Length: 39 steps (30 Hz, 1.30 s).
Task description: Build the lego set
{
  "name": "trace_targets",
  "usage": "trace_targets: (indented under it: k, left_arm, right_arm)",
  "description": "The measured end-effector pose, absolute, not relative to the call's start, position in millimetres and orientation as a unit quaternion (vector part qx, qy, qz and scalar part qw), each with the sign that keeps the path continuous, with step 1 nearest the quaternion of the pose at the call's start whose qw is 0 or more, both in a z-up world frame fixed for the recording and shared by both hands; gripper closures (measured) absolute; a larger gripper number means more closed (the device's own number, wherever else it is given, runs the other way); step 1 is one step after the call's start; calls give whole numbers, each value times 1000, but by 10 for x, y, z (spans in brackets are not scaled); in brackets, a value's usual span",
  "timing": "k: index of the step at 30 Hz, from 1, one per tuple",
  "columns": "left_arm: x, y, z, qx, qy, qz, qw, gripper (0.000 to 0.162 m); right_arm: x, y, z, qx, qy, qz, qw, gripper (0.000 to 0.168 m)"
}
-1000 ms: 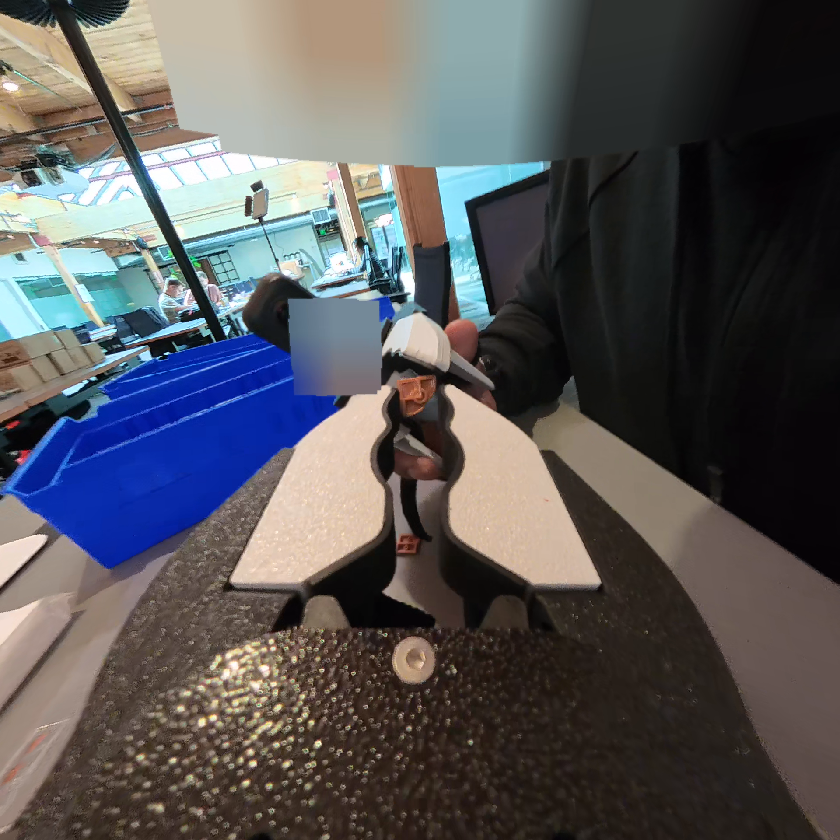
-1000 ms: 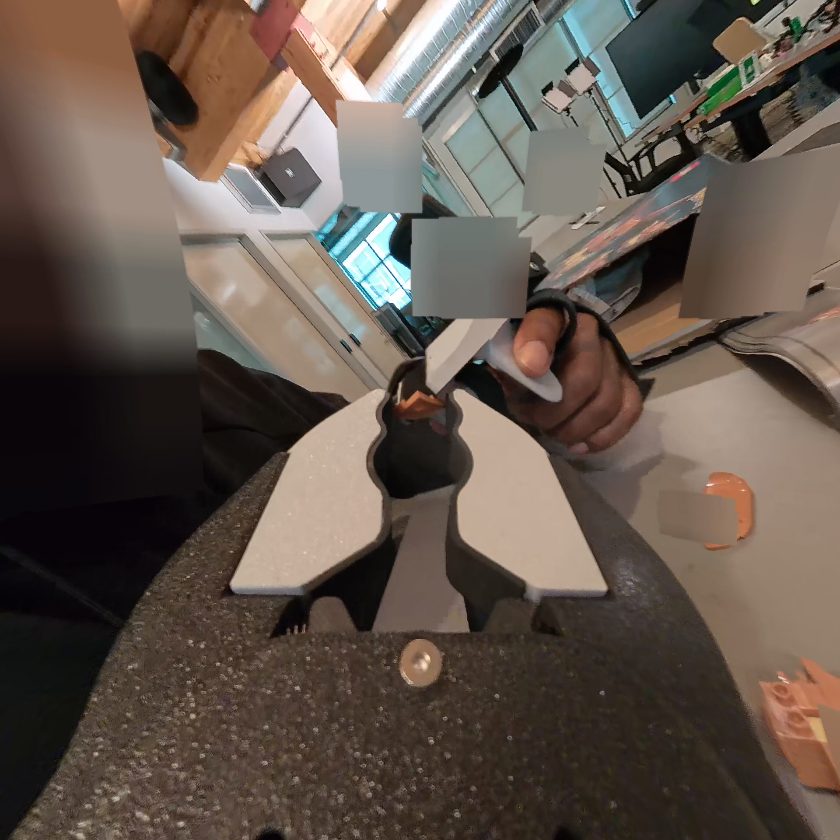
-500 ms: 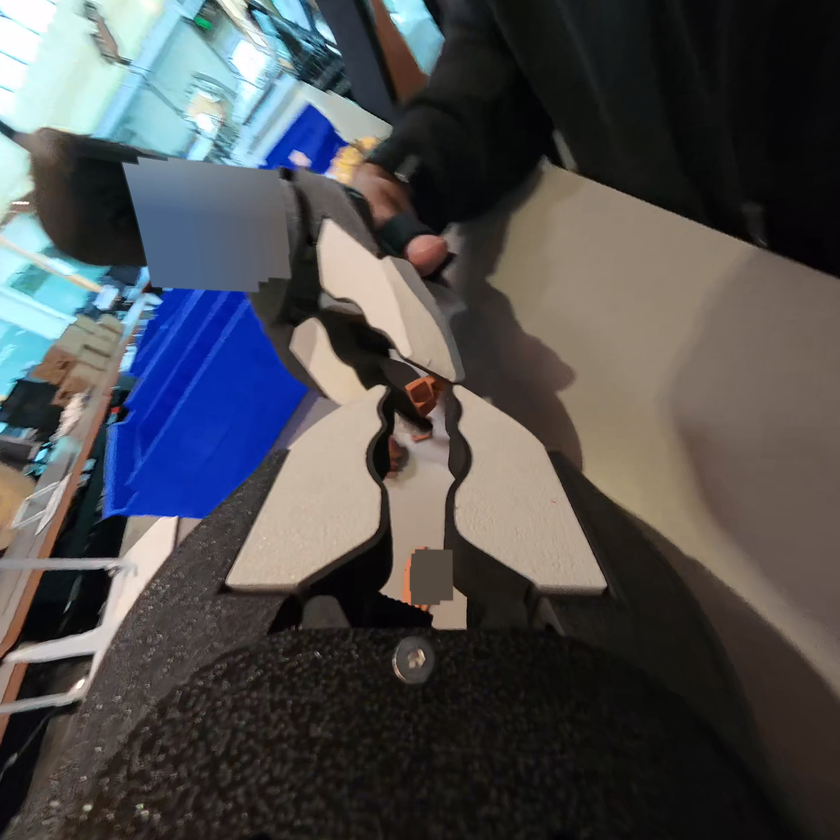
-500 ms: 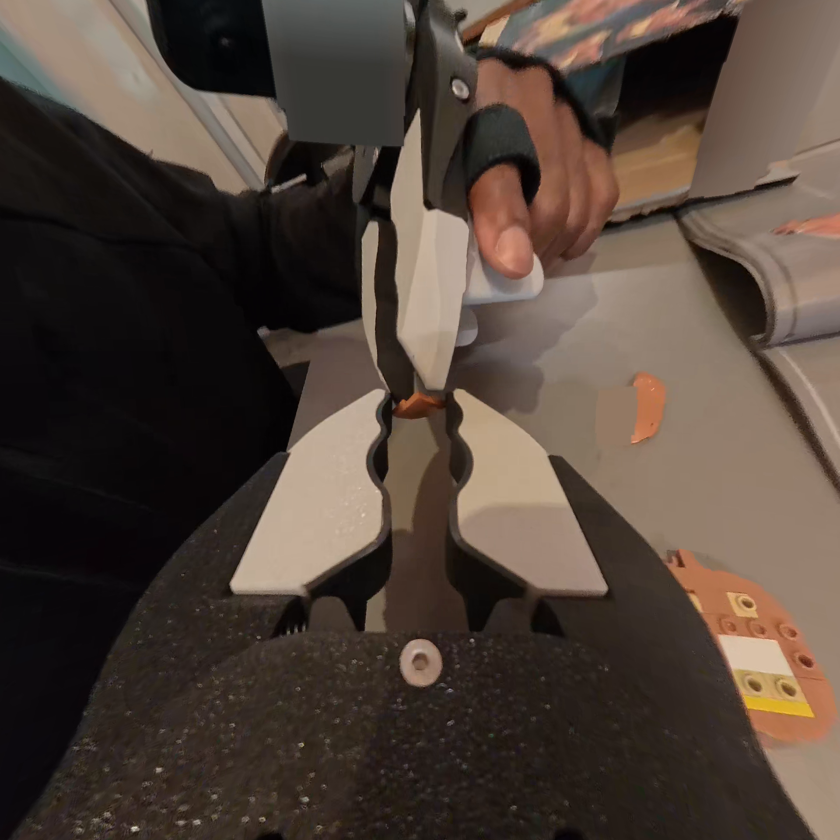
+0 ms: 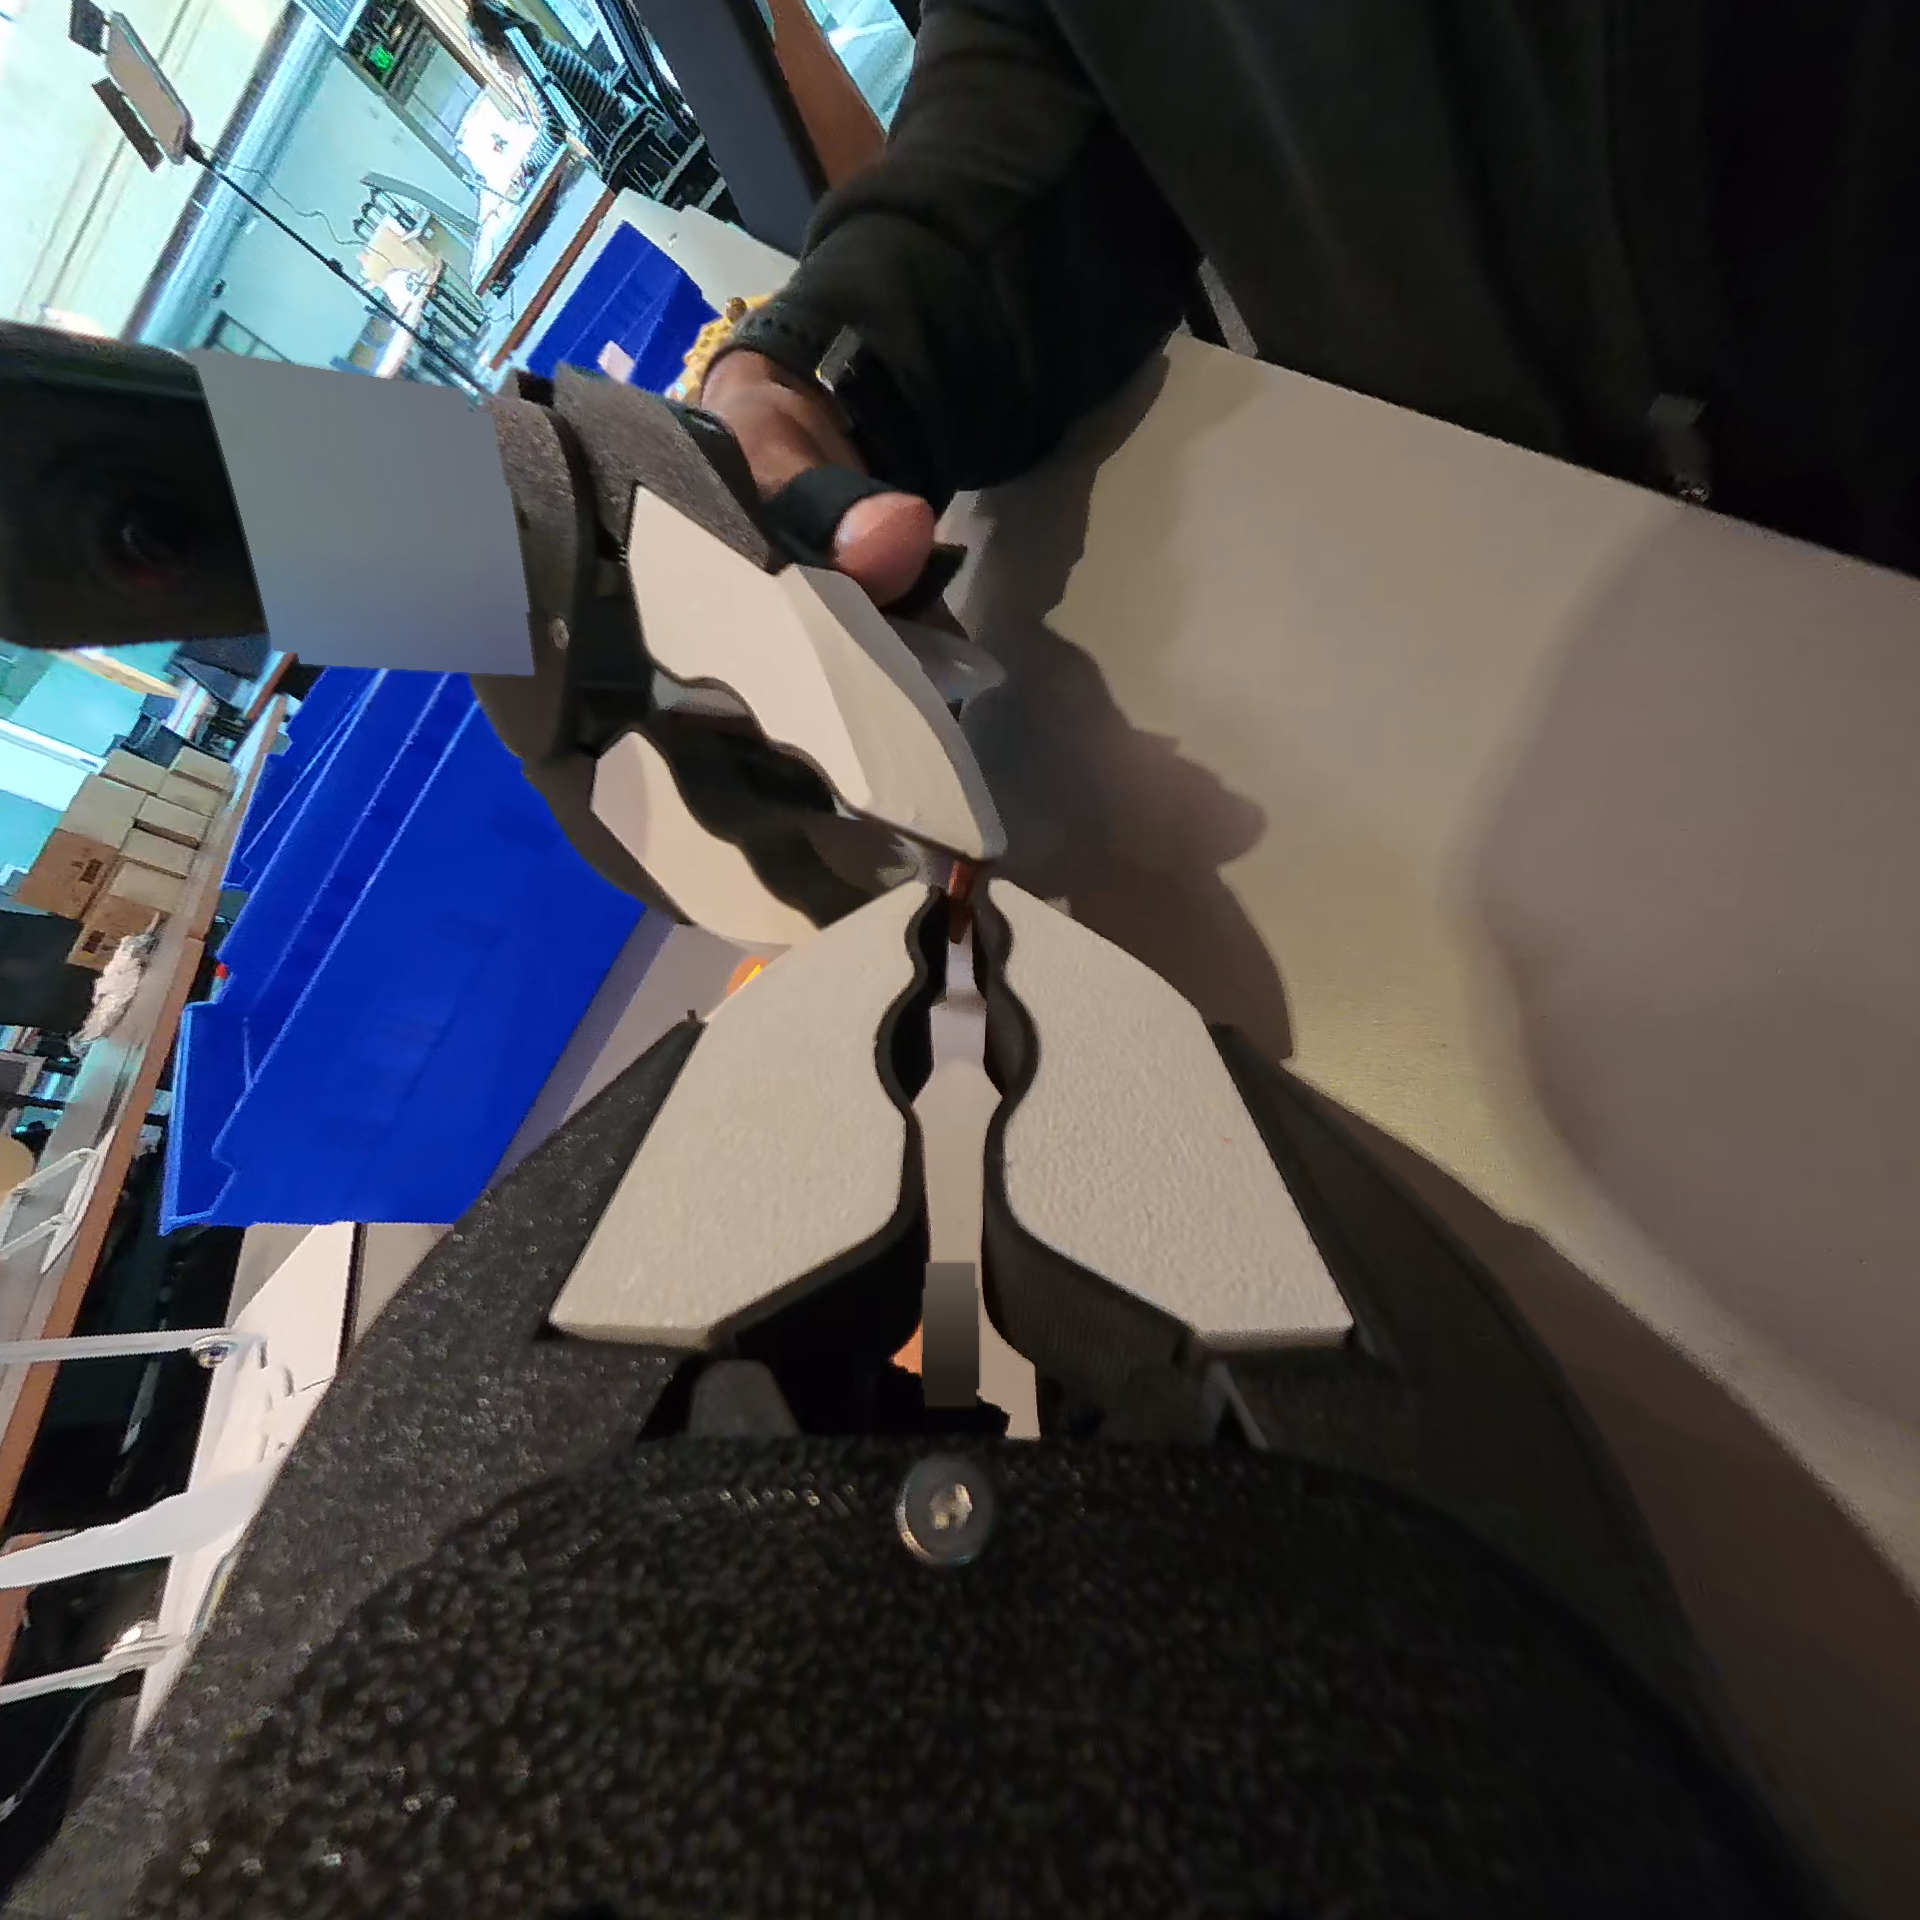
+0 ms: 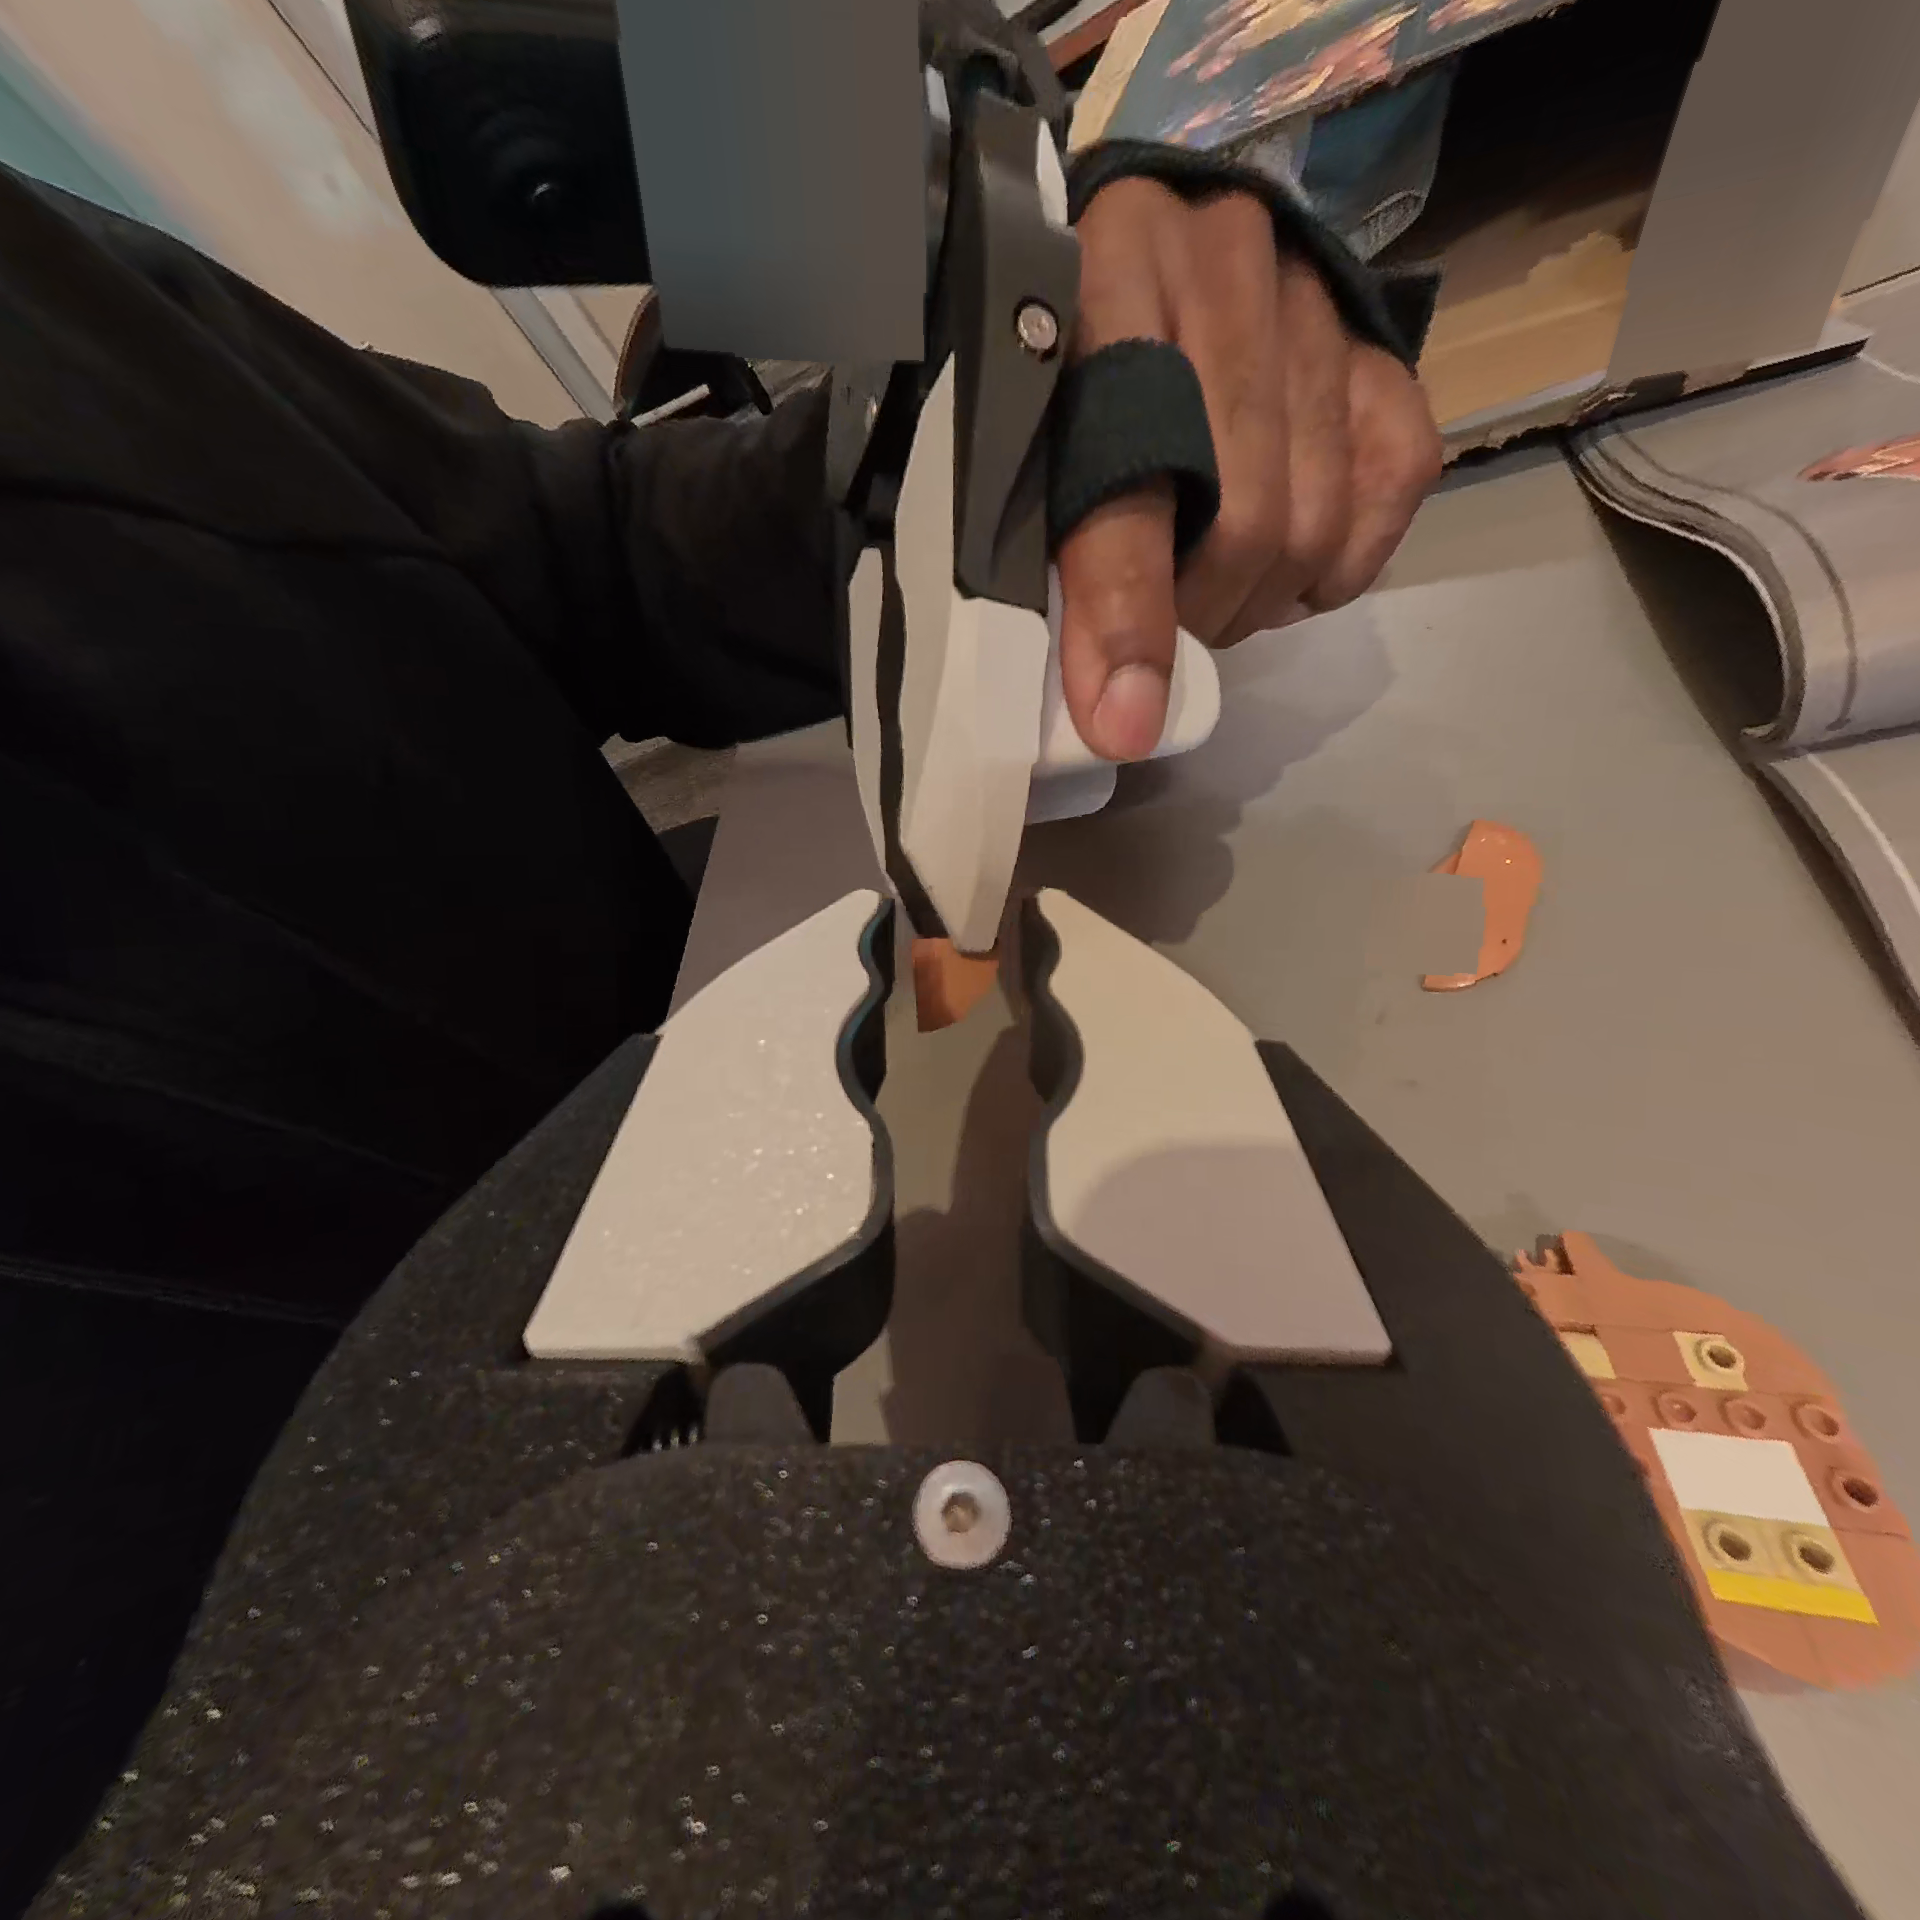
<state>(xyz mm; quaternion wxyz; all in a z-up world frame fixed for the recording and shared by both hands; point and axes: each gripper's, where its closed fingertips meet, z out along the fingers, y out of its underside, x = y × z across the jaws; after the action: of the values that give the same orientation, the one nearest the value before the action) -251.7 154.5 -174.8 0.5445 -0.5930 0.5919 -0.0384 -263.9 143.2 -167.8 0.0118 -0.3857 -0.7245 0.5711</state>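
In the right wrist view my left gripper (image 6: 951, 935) comes down from above, shut on a small orange brick (image 6: 951, 982). The brick hangs between the fingertips of my right gripper (image 6: 956, 909), whose jaws stand open with a thin gap on each side of the brick. In the left wrist view my left gripper (image 5: 961, 904) is nearly closed, with a sliver of the orange brick (image 5: 961, 888) pinched at its tips. The right gripper (image 5: 873, 873) reaches in from the upper left, fingers spread, its upper fingertip (image 5: 977, 831) right by the brick.
A flat orange lego assembly (image 6: 1714, 1475) with white, tan and yellow parts lies on the grey table (image 6: 1351, 1091) at the right. A curved orange piece (image 6: 1496, 904) lies farther off. An open booklet (image 6: 1818, 623) is at the far right. Blue bins (image 5: 395, 987) line the table's left.
The left jaws closed onto the orange brick that sat between the right fingertips. The brick now tilts and no longer touches the right pads. Both grippers came down closer to the table.
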Motion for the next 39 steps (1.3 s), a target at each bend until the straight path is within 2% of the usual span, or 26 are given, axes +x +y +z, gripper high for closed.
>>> trace_targets:
  k: [4,10,17,19,21,27,30,35,39]
  left_arm:
    - [-2567,1578,-1724,-592,585,-15,554,158]
    - [-2609,1590,-1459,-548,583,73,596,158]
    - [-2545,1557,-1400,-505,615,153,586,158]
    - [-2546,1564,-1427,-503,622,165,577,158]
    - [-2574,1583,-1456,-507,622,173,570,158]
    - [-2749,1713,-1466,-555,570,166,583,156]
    - [-2877,1799,-1436,-590,521,157,596,154]
    - [-2910,1808,-1345,-662,415,-12,624,151]
    - [-2879,1811,-1238,-679,340,-139,635,151]
  right_arm:
    - [-2668,1571,-1580,-414,-693,591,-1,140]
    - [-2696,1675,-1356,-459,-549,681,-156,142]
    - [-2613,1512,-1440,-452,-558,664,-209,143]
    - [-2602,1493,-1432,-446,-559,666,-213,150]
    - [-2604,1499,-1430,-445,-560,667,-208,159]
    - [-2729,1628,-1439,-469,-546,676,-158,164]
    - [-2793,1706,-1405,-471,-549,683,-103,164]
    - [-2857,1816,-1231,-440,-558,703,20,164]
    - [-2884,1867,-1148,-427,-554,710,80,164]
